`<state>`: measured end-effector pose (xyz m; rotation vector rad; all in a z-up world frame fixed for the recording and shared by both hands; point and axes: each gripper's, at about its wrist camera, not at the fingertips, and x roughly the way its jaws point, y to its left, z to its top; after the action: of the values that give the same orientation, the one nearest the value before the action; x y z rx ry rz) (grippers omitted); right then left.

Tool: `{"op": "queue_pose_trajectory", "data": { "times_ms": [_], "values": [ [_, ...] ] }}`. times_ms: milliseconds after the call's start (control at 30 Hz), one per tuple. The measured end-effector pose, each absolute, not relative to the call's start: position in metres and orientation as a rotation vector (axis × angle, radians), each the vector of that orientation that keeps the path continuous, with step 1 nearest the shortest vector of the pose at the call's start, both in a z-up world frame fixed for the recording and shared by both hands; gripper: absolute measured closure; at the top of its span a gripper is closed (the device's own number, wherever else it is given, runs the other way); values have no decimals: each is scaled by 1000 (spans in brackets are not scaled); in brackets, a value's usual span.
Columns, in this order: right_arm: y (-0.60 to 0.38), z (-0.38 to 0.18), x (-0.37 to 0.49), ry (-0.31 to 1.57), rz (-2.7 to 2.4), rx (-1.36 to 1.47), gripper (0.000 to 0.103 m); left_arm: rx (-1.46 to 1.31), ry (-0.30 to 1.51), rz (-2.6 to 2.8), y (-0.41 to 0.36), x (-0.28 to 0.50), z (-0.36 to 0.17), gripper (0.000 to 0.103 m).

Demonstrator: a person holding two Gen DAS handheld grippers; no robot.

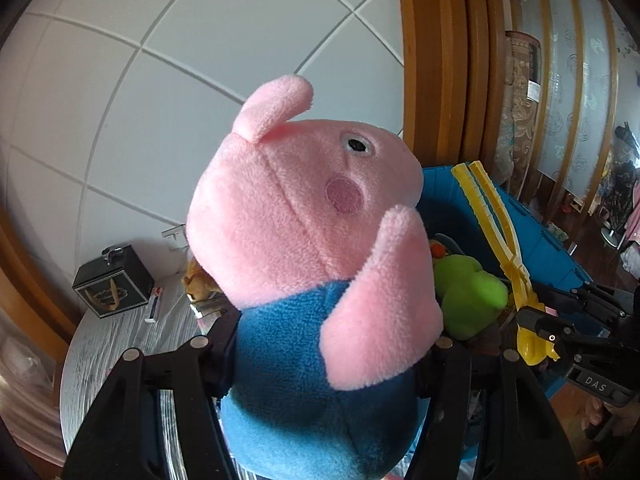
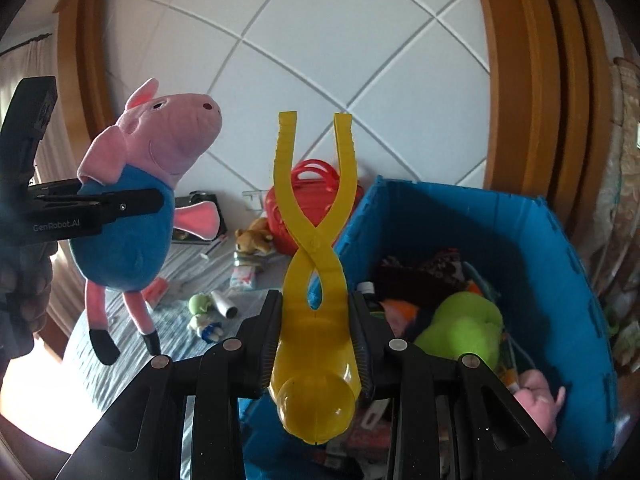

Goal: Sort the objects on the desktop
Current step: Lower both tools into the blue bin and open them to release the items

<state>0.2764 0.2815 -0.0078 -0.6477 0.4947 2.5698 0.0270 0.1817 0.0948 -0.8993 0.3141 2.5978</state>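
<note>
bin (image 2: 520, 216) is seen right of the right gripper (image 2: 316, 344), clamped on yellow tongs (image 2: 316, 240); pig plush (image 1: 304, 264) is pinched by the left gripper (image 1: 320, 360).

Daylight scene, fairly bright, soft and even on the white tiled wall (image 1: 160, 80). Blown-out glare at lower left of right wrist view, near the table edge (image 2: 52, 392). Heavy fisheye bend: tile lines and wooden door frame (image 2: 532, 80) curve hard, dark vignette in corners. Pink pig plush (image 1: 304, 216) sharp up close. Green plush (image 2: 464, 328) soft, slightly smeared. Inside of the blue box (image 2: 460, 216) shadowed. Gripper fingers (image 2: 256, 344) dark, underexposed.
</note>
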Motion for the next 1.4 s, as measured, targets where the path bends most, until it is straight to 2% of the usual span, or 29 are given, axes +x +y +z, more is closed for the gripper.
{"op": "queue_pose_trajectory", "data": {
  "times_ms": [567,867,933,1067,1133,1167,1200,1400],
  "values": [
    [332,-27,357,558,2334,-606,71,-847,399,2340,346,12,96,41],
    [351,-42,377,606,2267,-590,71,-872,447,2281,372,9,77,40],
    [348,-40,379,614,2261,-587,71,-871,454,2277,377,8,76,38],
    [352,-44,379,608,2237,-579,69,-882,407,2255,379,3,77,24],
    [355,-47,376,606,2217,-597,40,-892,412,2274,380,0,75,24],
    [357,-49,376,614,2209,-589,7,-896,432,2292,379,-1,73,24],
    [360,-50,377,621,2205,-576,1,-898,456,2313,377,-2,70,24],
    [358,-45,368,619,2211,-576,1,-932,496,2382,353,-7,60,24]
  ]
}}
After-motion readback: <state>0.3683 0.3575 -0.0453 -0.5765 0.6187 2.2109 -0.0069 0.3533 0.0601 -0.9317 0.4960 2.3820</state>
